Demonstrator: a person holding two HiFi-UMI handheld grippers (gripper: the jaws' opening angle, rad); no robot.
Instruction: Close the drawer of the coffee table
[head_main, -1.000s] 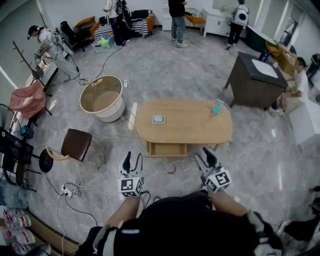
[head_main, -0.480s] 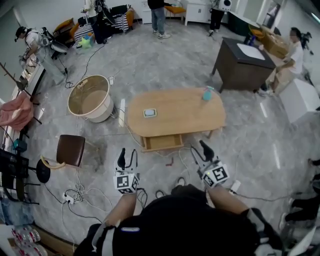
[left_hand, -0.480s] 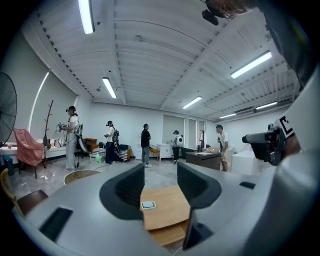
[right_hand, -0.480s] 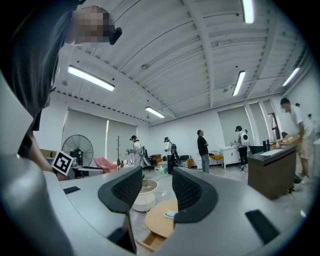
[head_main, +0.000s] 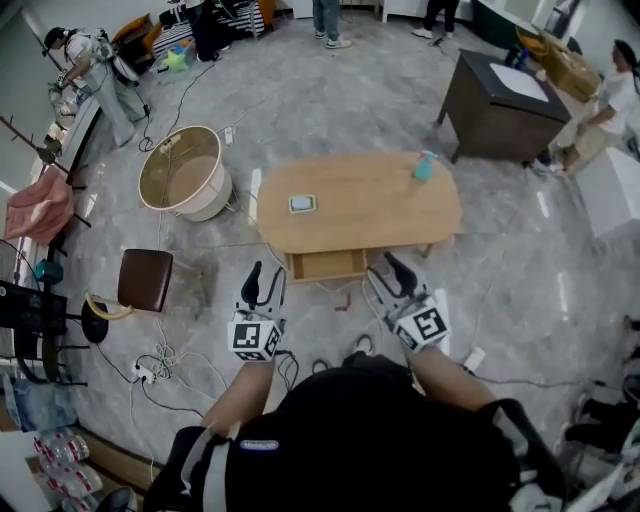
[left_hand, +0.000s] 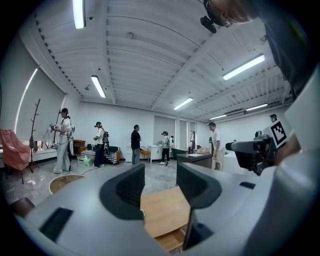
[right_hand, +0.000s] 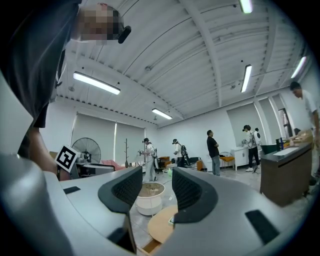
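Drawer (head_main: 327, 264) is not yet touched: nearest, the left gripper (head_main: 266, 284) and right gripper (head_main: 386, 277), jaws spread and empty, have been brought closer; beyond them it is seen still pulled out beneath the coffee table (head_main: 400, 215) front edge, so the push remains to be made.

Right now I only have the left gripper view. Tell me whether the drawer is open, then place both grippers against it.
Observer: In the head view the drawer stands pulled out on the near side of the coffee table, toward you.
Operator: Now place the grippers.
Observer: The left gripper hovers off the drawer's left corner and the right gripper off its right corner. Neither appears to touch it.
Operator: Check the right gripper's jaws.
Observer: The right gripper view shows them apart, with nothing between them.
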